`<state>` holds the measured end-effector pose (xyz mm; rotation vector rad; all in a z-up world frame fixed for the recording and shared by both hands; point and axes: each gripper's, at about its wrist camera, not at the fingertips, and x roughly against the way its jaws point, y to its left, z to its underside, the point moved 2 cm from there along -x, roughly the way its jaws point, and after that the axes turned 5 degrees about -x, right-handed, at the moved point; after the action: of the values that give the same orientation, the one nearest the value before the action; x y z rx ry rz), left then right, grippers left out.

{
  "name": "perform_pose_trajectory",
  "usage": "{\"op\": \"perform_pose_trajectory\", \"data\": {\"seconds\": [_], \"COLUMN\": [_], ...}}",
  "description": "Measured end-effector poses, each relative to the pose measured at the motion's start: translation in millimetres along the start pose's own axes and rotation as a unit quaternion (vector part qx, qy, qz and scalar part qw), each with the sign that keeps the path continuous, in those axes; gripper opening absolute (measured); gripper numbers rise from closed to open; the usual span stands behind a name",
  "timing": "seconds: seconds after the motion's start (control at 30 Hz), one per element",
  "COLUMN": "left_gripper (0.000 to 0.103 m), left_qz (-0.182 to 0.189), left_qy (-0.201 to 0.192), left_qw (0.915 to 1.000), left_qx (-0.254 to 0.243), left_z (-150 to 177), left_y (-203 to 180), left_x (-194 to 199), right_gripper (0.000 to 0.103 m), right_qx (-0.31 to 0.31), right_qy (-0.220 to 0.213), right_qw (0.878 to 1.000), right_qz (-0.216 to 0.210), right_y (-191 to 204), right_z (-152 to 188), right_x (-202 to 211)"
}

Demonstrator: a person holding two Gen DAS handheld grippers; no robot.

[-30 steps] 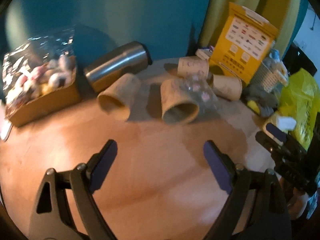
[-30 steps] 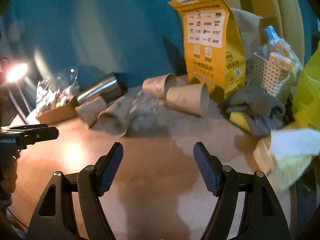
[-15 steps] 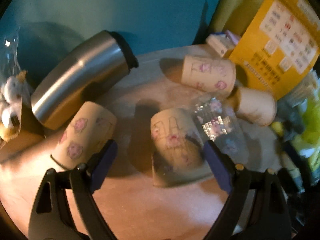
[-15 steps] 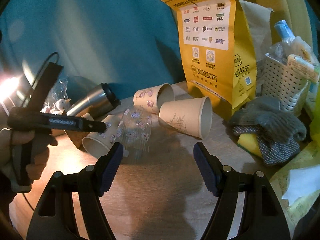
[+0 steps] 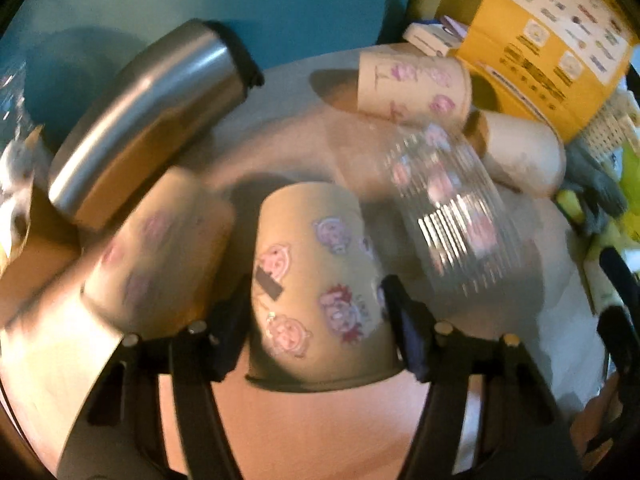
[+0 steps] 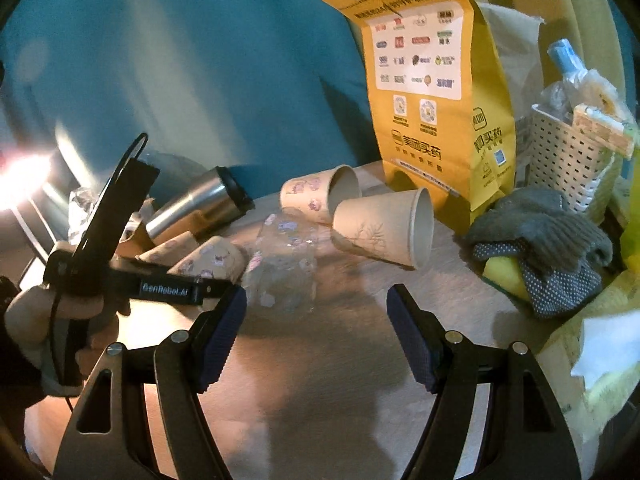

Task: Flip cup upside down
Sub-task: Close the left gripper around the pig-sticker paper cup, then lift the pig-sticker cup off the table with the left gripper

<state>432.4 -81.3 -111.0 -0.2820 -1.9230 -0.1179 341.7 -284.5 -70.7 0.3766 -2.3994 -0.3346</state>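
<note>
A paper cup with pink pig stickers (image 5: 316,280) lies on its side on the table, rim toward the camera. My left gripper (image 5: 316,320) has a finger on each side of it near the rim, touching or almost touching the cup. The same cup (image 6: 212,258) shows in the right wrist view behind the left gripper (image 6: 208,290). My right gripper (image 6: 316,336) is open and empty over the table in front of a clear plastic cup (image 6: 284,276).
More cups lie on their sides: one at left (image 5: 160,248), a clear ribbed one (image 5: 452,208), two at the back (image 6: 320,194) (image 6: 384,226). A steel tumbler (image 5: 152,120), a yellow bag (image 6: 432,92), a white basket (image 6: 568,156) and a grey cloth (image 6: 548,236) crowd the back and right.
My left gripper has moved forward onto the pig-sticker cup and its fingers have narrowed around it. The right gripper has moved a little closer to the cups and stayed open.
</note>
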Motion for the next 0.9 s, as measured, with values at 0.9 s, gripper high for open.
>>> {"op": "perform_pose_trajectory", "data": {"seconds": [0.9], "left_gripper": [0.063], "left_qz": [0.064], "left_qy": [-0.008], "left_qw": [0.9783], "left_qx": [0.197], "left_z": [283.2], "left_y": [-41.3], "left_x": [105.4], "right_gripper": [0.076], "right_qx": [0.036], "right_qy": [0.081], "right_qw": [0.994], "right_qz": [-0.066], "right_y": [70.4], "right_z": [138.5], "right_x": [110.3]}}
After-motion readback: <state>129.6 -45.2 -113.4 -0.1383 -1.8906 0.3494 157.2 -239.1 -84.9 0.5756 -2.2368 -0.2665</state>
